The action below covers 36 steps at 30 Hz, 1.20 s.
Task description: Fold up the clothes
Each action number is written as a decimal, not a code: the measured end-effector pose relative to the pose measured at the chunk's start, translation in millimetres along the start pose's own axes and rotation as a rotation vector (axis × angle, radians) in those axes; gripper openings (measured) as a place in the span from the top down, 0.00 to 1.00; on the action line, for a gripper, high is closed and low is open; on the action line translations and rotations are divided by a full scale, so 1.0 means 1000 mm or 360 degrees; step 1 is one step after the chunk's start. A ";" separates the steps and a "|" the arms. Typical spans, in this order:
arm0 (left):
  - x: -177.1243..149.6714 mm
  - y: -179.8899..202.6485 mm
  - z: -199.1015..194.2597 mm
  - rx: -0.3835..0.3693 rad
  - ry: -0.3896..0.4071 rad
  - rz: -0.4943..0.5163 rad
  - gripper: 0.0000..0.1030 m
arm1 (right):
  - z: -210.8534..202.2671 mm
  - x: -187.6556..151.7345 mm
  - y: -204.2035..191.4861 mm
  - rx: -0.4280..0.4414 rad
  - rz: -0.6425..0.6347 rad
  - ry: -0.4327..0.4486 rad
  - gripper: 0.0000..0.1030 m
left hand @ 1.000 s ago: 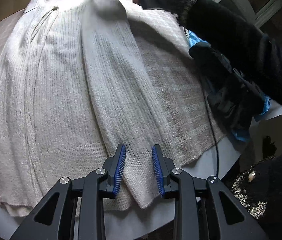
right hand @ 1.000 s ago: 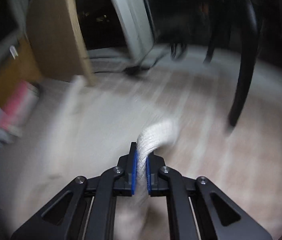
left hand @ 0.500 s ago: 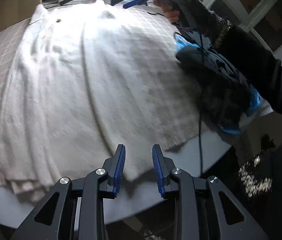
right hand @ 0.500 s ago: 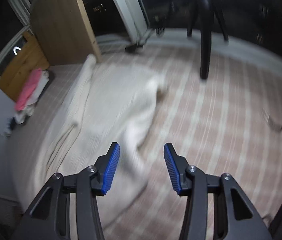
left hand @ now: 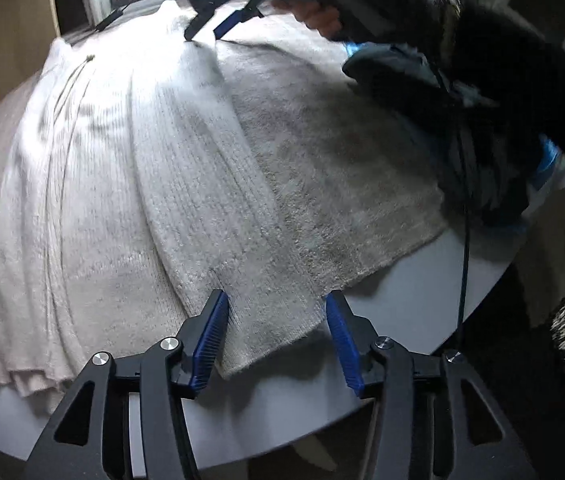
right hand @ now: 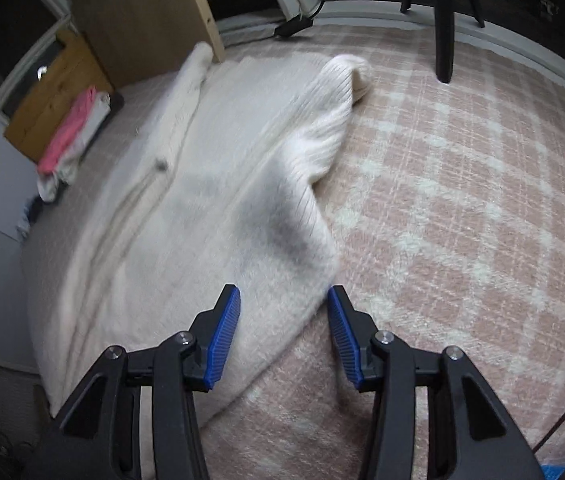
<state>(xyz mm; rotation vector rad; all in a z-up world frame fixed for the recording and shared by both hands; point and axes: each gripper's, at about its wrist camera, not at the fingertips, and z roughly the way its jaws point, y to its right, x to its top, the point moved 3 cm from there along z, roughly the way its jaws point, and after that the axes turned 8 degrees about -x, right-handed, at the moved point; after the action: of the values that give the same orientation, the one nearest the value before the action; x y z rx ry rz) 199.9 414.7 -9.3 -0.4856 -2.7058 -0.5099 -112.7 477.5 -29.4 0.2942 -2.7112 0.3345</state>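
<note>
I am looking down both wrists at a cream ribbed sweater (left hand: 186,184) lying spread on the checked blanket (right hand: 442,208), with one sleeve (left hand: 218,216) laid back over the body so its long axis is running from the far shoulder straight toward my left gripper (left hand: 276,336). That gripper is hanging over the near end of the sleeve, the cuff lying below and between its blue pads, which are parting and pressing on nothing. My right gripper (right hand: 284,338) is poised over the opposite end of the garment, beside the folded shoulder (right hand: 322,128), with the knit edge under its jaws; those jaws are closing, yet the pads are touching no cloth that I can see. In the left view it appears at the far end, gripped by the person's hand (left hand: 318,16). I am judging the left to be nearer the cuff and the right nearer the shoulder, so the next fold should be turning on that lengthwise line between them.
</note>
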 end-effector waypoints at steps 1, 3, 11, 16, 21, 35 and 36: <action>-0.001 -0.005 -0.002 -0.0010 0.0016 -0.0017 0.69 | 0.001 0.000 0.001 0.0017 0.0015 -0.0006 0.76; -0.002 -0.016 -0.006 -0.0063 0.0042 -0.0074 0.85 | 0.002 0.000 0.003 0.0067 0.0073 -0.0022 0.84; -0.008 -0.038 -0.017 -0.0294 0.0111 -0.0242 0.90 | -0.007 0.005 0.009 0.0052 0.0204 -0.0025 0.89; -0.002 -0.020 -0.019 -0.0199 0.0083 -0.0059 0.71 | -0.014 0.009 0.008 -0.0030 0.0252 -0.0033 0.89; -0.009 0.009 -0.002 -0.0119 -0.0036 0.0278 0.59 | -0.012 0.008 0.003 -0.0118 0.0224 -0.0055 0.89; -0.013 -0.059 -0.045 -0.0653 0.0328 -0.0325 0.94 | -0.026 0.012 -0.004 -0.0188 0.0238 -0.0096 0.89; -0.017 -0.066 -0.049 -0.0669 0.0357 -0.0374 0.94 | -0.031 0.016 -0.009 -0.0187 0.0223 -0.0088 0.89</action>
<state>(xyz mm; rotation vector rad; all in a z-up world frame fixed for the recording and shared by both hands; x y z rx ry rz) 202.3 333.2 8.4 -0.1949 -2.4495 -1.1380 -113.8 474.4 6.3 0.0813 -2.7992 0.2078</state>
